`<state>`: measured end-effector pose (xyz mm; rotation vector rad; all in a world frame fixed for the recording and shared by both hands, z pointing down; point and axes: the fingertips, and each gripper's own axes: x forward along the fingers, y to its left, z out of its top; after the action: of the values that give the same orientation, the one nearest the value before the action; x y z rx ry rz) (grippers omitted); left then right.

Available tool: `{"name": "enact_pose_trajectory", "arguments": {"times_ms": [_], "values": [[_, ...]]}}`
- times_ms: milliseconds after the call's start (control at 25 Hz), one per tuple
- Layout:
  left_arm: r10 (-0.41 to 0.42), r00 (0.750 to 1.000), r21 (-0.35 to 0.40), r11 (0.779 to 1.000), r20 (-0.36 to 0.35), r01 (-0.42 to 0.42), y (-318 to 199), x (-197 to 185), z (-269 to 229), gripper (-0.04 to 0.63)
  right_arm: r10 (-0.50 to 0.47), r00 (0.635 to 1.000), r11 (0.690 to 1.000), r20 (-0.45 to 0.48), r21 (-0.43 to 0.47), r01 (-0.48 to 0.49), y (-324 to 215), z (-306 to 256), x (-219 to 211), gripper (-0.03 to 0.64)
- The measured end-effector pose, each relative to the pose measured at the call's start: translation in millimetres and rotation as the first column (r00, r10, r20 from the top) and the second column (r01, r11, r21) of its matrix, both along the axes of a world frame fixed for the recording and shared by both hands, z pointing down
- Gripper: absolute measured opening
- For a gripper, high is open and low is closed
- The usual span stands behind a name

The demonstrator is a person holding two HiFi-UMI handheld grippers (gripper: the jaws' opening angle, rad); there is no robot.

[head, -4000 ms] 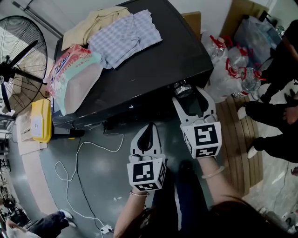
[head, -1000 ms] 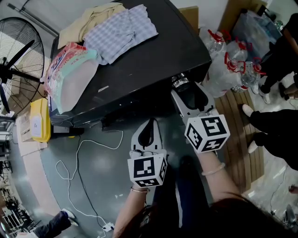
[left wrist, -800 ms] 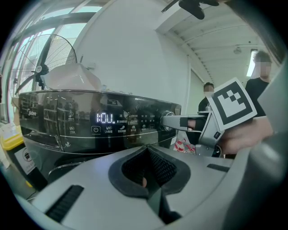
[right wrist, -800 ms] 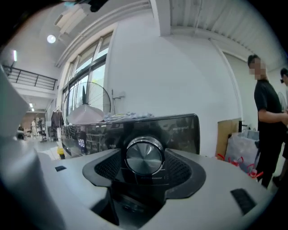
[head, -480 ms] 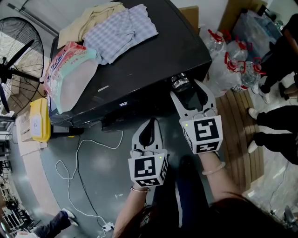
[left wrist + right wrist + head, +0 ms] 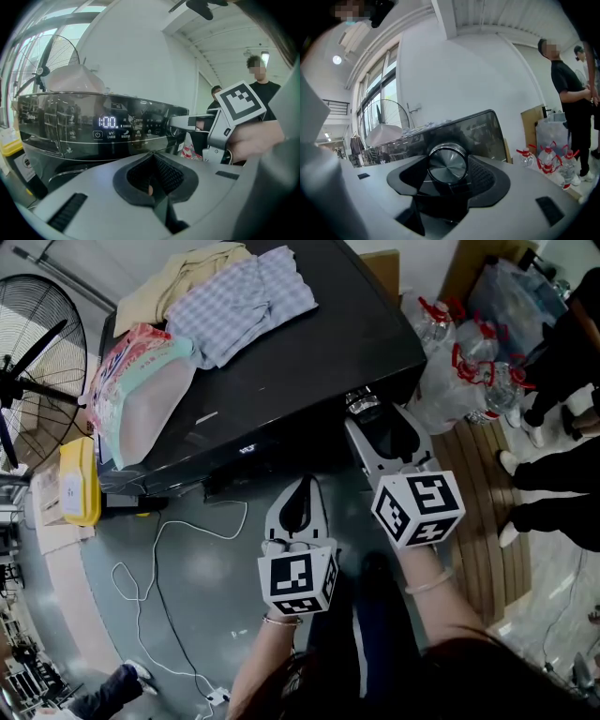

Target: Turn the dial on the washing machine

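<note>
The black washing machine [image 6: 309,352] fills the upper middle of the head view. On its lid lie a checked cloth [image 6: 239,306], a beige cloth [image 6: 183,282] and a pale plastic packet [image 6: 141,390]. A standing fan [image 6: 37,352] is at the far left, with a yellow container [image 6: 80,484] below it by the machine's corner, and a white cable [image 6: 155,559] loops over the grey floor. Clear bottles with red caps [image 6: 469,371] are bunched to the machine's right.

The right claw [image 6: 375,418] reaches up to the front panel at its right end and pinches the dial [image 6: 447,163] — the round brushed-metal knob sits between the two dark pads, touching both. Its marker cube is tilted.

The left claw [image 6: 300,491] hangs lower, apart from the machine, its jaws pressed together on nothing. Its view faces the panel, where the lit display [image 6: 108,123] reads 1:00.
</note>
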<state>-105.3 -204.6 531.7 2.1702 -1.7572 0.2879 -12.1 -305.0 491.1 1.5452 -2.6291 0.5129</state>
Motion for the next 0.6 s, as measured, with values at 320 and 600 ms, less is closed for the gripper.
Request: {"name": "enact_pose_trajectory", "arguments": {"times_ms": [320,600], "values": [[0.003,1.000,0.001,1.000,0.004,-0.003,0.4,0.0,-0.2,0.014,0.008,0.999,1.000,0.046,-0.020,-0.007,-0.8,0.4,1.1,0.291],[-0.002,1.000,0.005,1.000,0.005,0.002,2.9,-0.4,-2.8,0.014,0.001,0.999,1.000,0.048,-0.017,-0.001,-0.7,0.2,1.2,0.293]]}}
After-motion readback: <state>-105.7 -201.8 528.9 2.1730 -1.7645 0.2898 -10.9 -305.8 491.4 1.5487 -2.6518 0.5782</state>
